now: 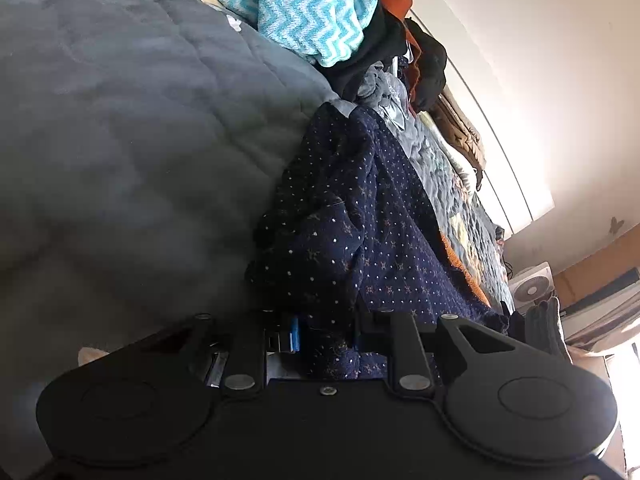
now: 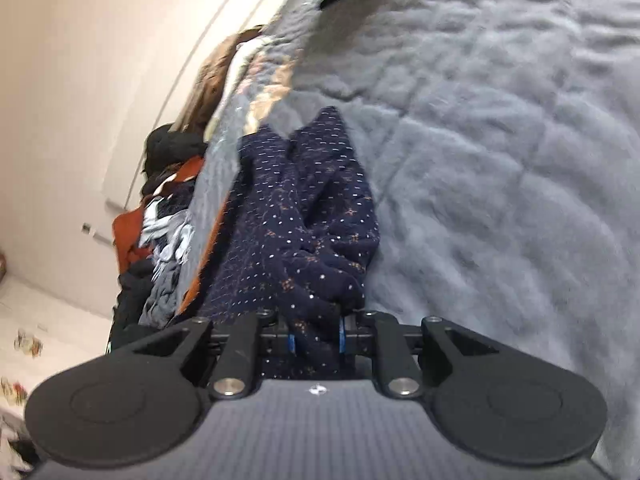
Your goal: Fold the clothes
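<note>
A navy garment with small white dots and brownish flower marks (image 1: 352,232) lies crumpled along the grey blanket (image 1: 132,128). My left gripper (image 1: 324,336) is shut on one end of it, cloth bunched between the blue-edged pads. In the right wrist view the same navy garment (image 2: 304,216) stretches away over the grey blanket (image 2: 500,140). There my right gripper (image 2: 316,338) is shut on another bunch of its cloth. Both views are rolled sideways.
A heap of other clothes lies past the garment: a turquoise zigzag fleece (image 1: 308,12), black and orange pieces (image 1: 424,64), a pale grey-blue piece (image 2: 168,240). A white wall (image 1: 540,60) runs behind. A white fan (image 1: 532,288) stands far off.
</note>
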`<state>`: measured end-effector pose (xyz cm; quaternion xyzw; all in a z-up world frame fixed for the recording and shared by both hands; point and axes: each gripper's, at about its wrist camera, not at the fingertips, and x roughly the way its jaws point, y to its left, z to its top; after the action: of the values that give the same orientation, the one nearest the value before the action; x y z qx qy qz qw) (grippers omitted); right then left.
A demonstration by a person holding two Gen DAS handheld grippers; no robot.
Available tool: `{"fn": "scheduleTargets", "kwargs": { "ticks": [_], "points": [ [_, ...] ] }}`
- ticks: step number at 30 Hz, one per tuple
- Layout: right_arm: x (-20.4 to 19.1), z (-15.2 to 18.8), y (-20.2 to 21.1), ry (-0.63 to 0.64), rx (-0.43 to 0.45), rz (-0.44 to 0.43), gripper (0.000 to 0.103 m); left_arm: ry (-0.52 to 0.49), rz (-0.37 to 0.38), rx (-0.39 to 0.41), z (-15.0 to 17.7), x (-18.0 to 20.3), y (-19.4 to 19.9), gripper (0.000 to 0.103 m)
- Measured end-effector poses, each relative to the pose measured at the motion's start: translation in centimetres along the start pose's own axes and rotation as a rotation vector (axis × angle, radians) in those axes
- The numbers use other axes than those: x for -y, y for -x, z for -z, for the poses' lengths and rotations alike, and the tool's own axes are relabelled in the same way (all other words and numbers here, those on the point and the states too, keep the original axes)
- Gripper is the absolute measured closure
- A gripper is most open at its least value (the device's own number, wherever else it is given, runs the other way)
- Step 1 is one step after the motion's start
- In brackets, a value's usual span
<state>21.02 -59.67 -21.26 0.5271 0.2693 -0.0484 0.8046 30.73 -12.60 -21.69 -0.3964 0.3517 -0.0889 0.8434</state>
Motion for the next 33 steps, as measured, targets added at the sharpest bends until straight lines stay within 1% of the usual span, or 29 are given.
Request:
{"fn": "scheduleTargets", "kwargs": {
  "ticks": [4, 8, 11, 15, 19, 21, 24, 26, 28, 31, 32, 33],
  "points": [
    [-0.2, -0.7, 0.7, -0.035, 0.008, -0.025, 0.088, -0.005, 0.0, -0.007, -0.4, 0.2, 0.0, 0.089],
    [-0.5, -1.1, 1.6, -0.089, 0.006, -0.062, 0.089, -0.031, -0.009, -0.015, -1.0, 0.9, 0.7, 0.091],
    [-0.3, -0.8, 2.7, -0.143, 0.001, -0.081, 0.09, -0.037, -0.007, -0.014, -1.3, 1.5, 2.2, 0.093],
    [-0.5, 0.2, 5.5, -0.157, -0.003, -0.083, 0.091, -0.053, -0.025, -0.033, -1.2, 1.9, 5.0, 0.094],
    [-0.8, 1.4, 9.6, -0.164, -0.02, -0.069, 0.091, -0.097, -0.045, -0.076, -0.7, 2.4, 8.5, 0.094],
    [-0.8, 2.1, 11.8, -0.157, -0.029, -0.056, 0.091, -0.145, -0.066, -0.12, -0.3, 2.4, 10.6, 0.094],
    [-0.3, 3.4, 14.7, -0.13, -0.074, -0.016, 0.091, -0.206, -0.103, -0.201, 0.3, 1.9, 13.1, 0.094],
    [0.6, 4.7, 16.4, -0.119, -0.104, 0.01, 0.091, -0.248, -0.12, -0.234, 0.8, 1.5, 14.7, 0.094],
    [1.4, 6.2, 18.0, -0.115, -0.113, 0.031, 0.091, -0.261, -0.138, -0.252, 1.7, 1.2, 15.9, 0.094],
    [2.4, 8.4, 20.3, -0.107, -0.107, 0.066, 0.091, -0.265, -0.192, -0.278, 3.4, 0.5, 16.4, 0.094],
    [2.5, 8.9, 20.6, -0.09, -0.111, 0.084, 0.09, -0.267, -0.21, -0.286, 3.9, 0.3, 16.6, 0.093],
    [2.6, 9.2, 20.6, -0.064, -0.113, 0.105, 0.089, -0.289, -0.217, -0.273, 4.3, 0.5, 16.9, 0.088]
  ]
}}
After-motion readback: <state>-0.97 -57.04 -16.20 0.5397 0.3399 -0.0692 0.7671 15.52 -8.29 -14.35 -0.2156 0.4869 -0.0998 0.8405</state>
